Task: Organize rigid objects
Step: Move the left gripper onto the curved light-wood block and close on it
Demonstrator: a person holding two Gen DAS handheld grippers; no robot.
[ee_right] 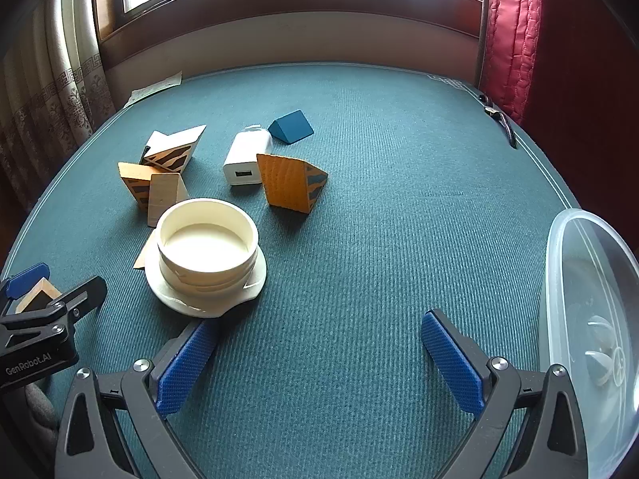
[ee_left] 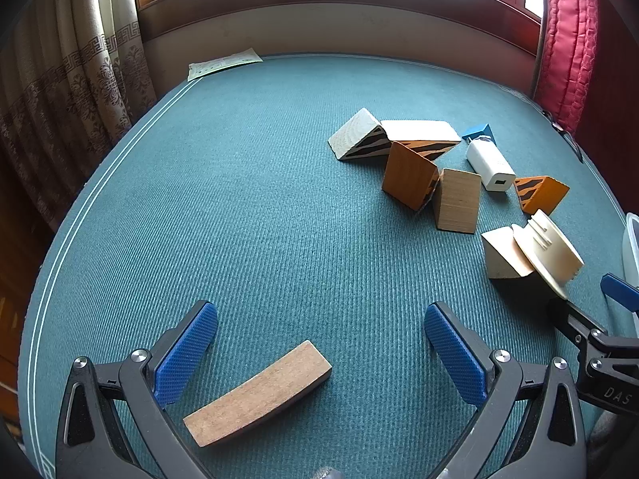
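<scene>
teal-covered table (ee_left: 247,183), rounded edge. left gripper (ee_left: 319,351): jaws spread fully wide, holding nothing; flat curved wooden block (ee_left: 259,393) lies on the cloth between them near the near edge, touching neither pad. right gripper (ee_right: 317,359): jaws likewise fully apart, empty, bare cloth between. cream round lid-like cup (ee_right: 207,247) on its flange, just ahead of the right gripper's left finger, leaning on a plain wooden wedge (ee_left: 503,255). mid-table cluster: tiger-striped wedges (ee_left: 373,141), orange wedge (ee_right: 289,181), white usb charger (ee_right: 247,157), blue wedge (ee_right: 290,126). clear plastic container (ee_right: 591,319) at right edge. paper sheet (ee_left: 223,63) at far left corner.
</scene>
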